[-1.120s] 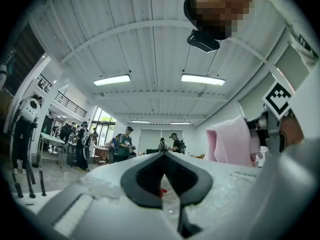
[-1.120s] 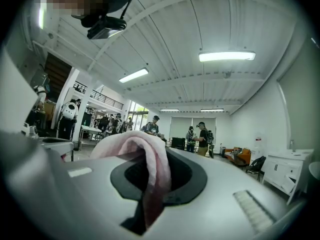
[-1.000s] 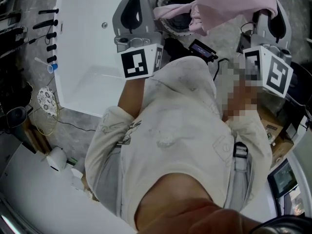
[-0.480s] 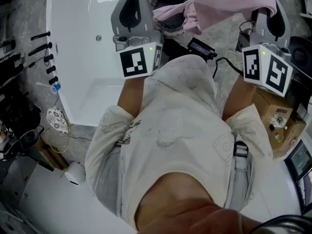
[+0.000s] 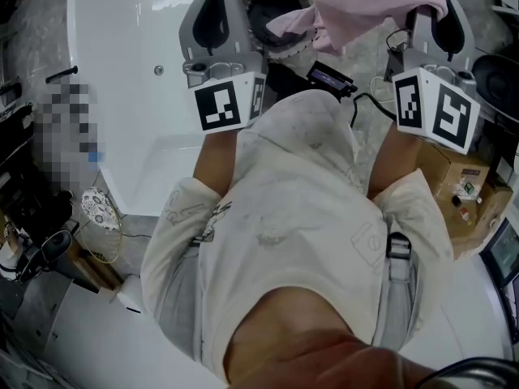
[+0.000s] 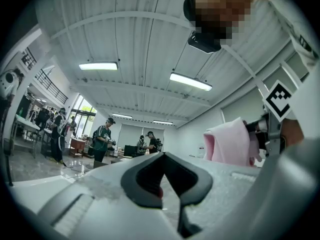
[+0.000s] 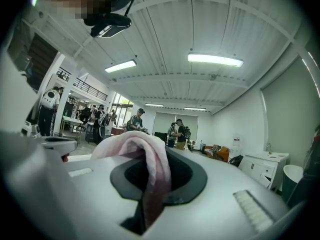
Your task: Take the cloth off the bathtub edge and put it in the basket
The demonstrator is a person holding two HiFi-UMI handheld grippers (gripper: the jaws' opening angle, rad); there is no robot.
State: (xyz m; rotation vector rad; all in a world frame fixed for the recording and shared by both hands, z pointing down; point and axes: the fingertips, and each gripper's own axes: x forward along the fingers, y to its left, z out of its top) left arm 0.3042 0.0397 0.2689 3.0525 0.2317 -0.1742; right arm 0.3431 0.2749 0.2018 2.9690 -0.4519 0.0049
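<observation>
Head view: the right gripper [image 5: 438, 31] holds the pink cloth [image 5: 373, 2] clear of the bathtub [image 5: 138, 71], and the basket [image 5: 263, 10] now lies closer beneath it than a second ago.

Left gripper view: the left gripper [image 5: 217, 14] has its fingers closed on nothing.

Right gripper view: the fingers pinch a fold of cloth, so dropping it in the basket looks near.

Pink cloth [image 5: 377, 2] bunched, hanging over round basket [image 5: 263, 10], beside white bathtub [image 5: 138, 87]
</observation>
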